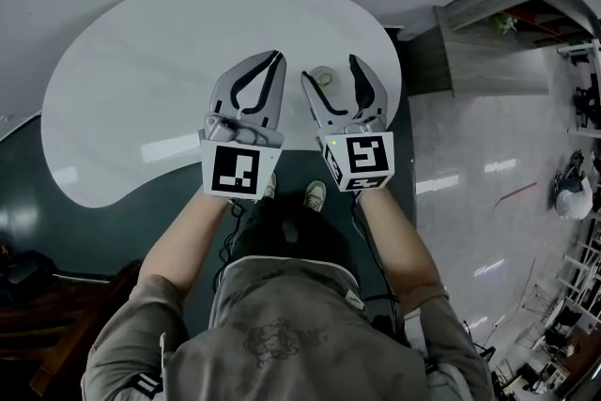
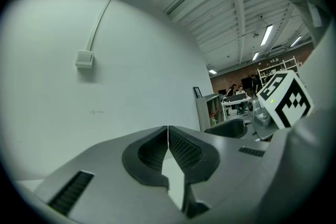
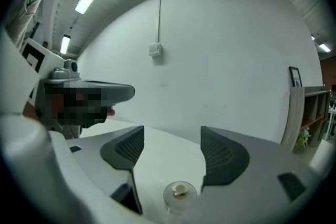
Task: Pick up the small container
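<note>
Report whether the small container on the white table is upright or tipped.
Upright. The small container stands on its base on the white table, with its cap pointing up in the right gripper view.

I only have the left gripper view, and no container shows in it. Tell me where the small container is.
Observer: The small container stands on the white table, toward its right side in the head view, just right of the left gripper.
Operator: Report the right gripper.
Observer: The right gripper has its jaws apart. The container sits low between them, with neither pad pressing on it.
Operator: Describe the container.
Observer: It is clear and round, upright, with a small pale cap ringed in gold.
</note>
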